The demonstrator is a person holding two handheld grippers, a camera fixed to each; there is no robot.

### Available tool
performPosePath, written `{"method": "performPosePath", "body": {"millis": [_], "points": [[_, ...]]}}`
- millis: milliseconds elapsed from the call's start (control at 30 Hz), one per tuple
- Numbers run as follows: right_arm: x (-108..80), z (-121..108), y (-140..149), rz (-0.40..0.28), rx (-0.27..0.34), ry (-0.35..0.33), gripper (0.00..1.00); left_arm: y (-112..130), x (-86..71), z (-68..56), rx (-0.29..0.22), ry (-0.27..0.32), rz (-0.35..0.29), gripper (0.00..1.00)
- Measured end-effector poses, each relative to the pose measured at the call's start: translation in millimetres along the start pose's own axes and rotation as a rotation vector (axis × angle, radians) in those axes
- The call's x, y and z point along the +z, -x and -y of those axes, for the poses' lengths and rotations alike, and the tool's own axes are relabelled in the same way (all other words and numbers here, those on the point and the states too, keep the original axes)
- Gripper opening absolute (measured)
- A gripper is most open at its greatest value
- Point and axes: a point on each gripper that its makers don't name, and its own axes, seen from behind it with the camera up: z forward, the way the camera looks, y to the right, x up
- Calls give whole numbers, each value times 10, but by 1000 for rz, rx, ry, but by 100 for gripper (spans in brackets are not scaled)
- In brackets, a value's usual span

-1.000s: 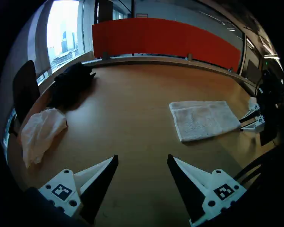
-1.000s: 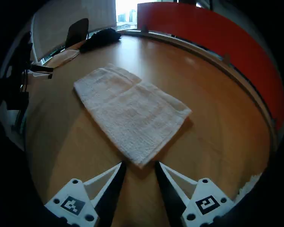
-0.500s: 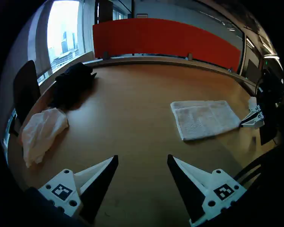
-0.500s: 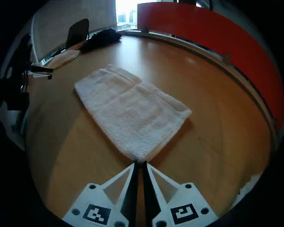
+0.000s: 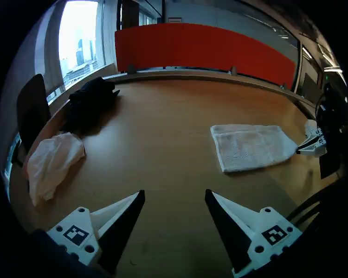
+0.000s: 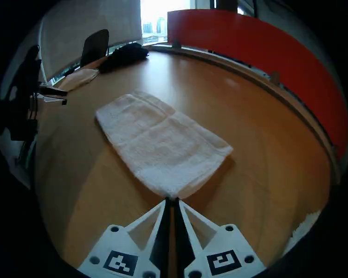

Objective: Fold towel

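In the left gripper view, my left tongs (image 5: 174,192) hang above the wooden bench (image 5: 164,120) with their 2 fingers spread wide apart and nothing between them. The towel (image 5: 250,147) lies flat on the right part of the bench, well apart from these tongs. It is white, nubbly terry, folded into a neat rectangle with a soft thick edge on the side nearer me. Here its long axis runs across the view from left to right, and its right-hand corner meets my right tongs (image 5: 313,143) at the bench's far right. A crumpled white cloth (image 5: 51,164) sits at the left edge of the bench, a black heap (image 5: 90,102) beyond it, and a dark chair (image 5: 30,111) beside both. A red partition (image 5: 202,46) runs along the far side.

In the right gripper view, my right tongs (image 6: 171,200) are closed together, pinching the towel's (image 6: 162,143) nearest corner. From here the towel looks thick and layered, with a faint step across it toward the far end. Its long axis runs away from the tongs toward the upper left, so the pinched corner points straight at me. The rest of it rests on the bench (image 6: 267,153). My left tongs (image 6: 51,95) show small at the far left.
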Motion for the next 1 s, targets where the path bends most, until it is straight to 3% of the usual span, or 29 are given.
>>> {"method": "performPosePath", "body": {"millis": [367,1000], "points": [[-94,-81,-44,-12,-4,20,5,-11,-17,-10,0,0,-6,96],[-421,-182,-136,-28,-15,49,5,-39,-27,-48,5,9,-8,96]]}}
